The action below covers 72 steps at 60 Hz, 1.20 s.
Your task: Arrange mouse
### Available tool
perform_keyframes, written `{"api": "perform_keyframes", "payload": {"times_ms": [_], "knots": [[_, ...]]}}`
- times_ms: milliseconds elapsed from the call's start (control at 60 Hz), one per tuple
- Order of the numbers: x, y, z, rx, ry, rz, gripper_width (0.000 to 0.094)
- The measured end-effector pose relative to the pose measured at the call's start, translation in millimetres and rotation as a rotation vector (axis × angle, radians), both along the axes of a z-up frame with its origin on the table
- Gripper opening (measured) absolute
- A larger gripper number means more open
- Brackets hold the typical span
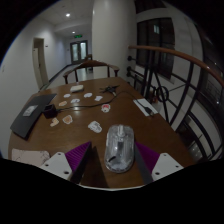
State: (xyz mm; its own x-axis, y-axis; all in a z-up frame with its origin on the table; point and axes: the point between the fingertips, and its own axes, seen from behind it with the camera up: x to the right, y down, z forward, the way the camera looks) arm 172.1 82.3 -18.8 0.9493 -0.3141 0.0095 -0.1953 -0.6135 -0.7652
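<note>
A pale grey computer mouse [119,148] lies on the brown wooden table [60,140], close to its near edge. My gripper [113,162] is open. Its purple pads [78,154] sit wide to either side of the mouse. The mouse rests on the table between the fingers, with a gap on each side.
A closed dark laptop [25,118] lies at the left of the table. Several small white items [95,126] are scattered past the mouse, and a flat device [145,105] lies on the right. Chairs [95,68] stand at the far end, and a curved railing [185,60] runs along the right.
</note>
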Motion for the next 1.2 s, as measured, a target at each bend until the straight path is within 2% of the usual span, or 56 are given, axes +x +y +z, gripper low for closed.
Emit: {"api": "perform_keyframes", "payload": {"times_ms": [83, 183, 217, 233, 250, 283, 300, 417, 500, 567, 700, 800, 883, 1017, 1200], "knots": [[-2.1, 10.2, -0.2, -0.008, -0.002, 0.027, 0.0851], [-3.2, 17.1, -1.1, -0.011, -0.002, 0.052, 0.0787], [-2.3, 18.7, -0.7, -0.011, -0.003, 0.057, 0.0733], [-1.9, 19.7, -0.8, -0.012, -0.005, 0.058, 0.0669], [-1.2, 20.8, -0.9, -0.011, -0.008, 0.058, 0.0681], [-0.7, 24.1, -0.8, -0.007, -0.011, 0.061, 0.054], [-0.5, 25.5, -1.1, -0.008, -0.017, 0.065, 0.0503], [-0.5, 22.2, 0.4, -0.035, -0.019, 0.061, 0.0397], [3.9, 1.2, 20.8, -0.073, -0.113, 0.055, 0.0364], [-2.2, -11.3, 67.5, 0.006, -0.17, 0.04, 0.0357], [-67.0, -52.3, 167.5, 0.145, -0.247, 0.03, 0.0359], [-150.6, -68.3, 198.3, 0.216, -0.205, 0.112, 0.0357], [-224.1, -79.0, 173.7, 0.222, -0.138, 0.204, 0.0358], [-289.8, -91.3, 86.8, 0.067, -0.11, 0.317, 0.0355], [-302.5, -101.8, 3.8, -0.073, -0.099, 0.352, 0.0364]]}}
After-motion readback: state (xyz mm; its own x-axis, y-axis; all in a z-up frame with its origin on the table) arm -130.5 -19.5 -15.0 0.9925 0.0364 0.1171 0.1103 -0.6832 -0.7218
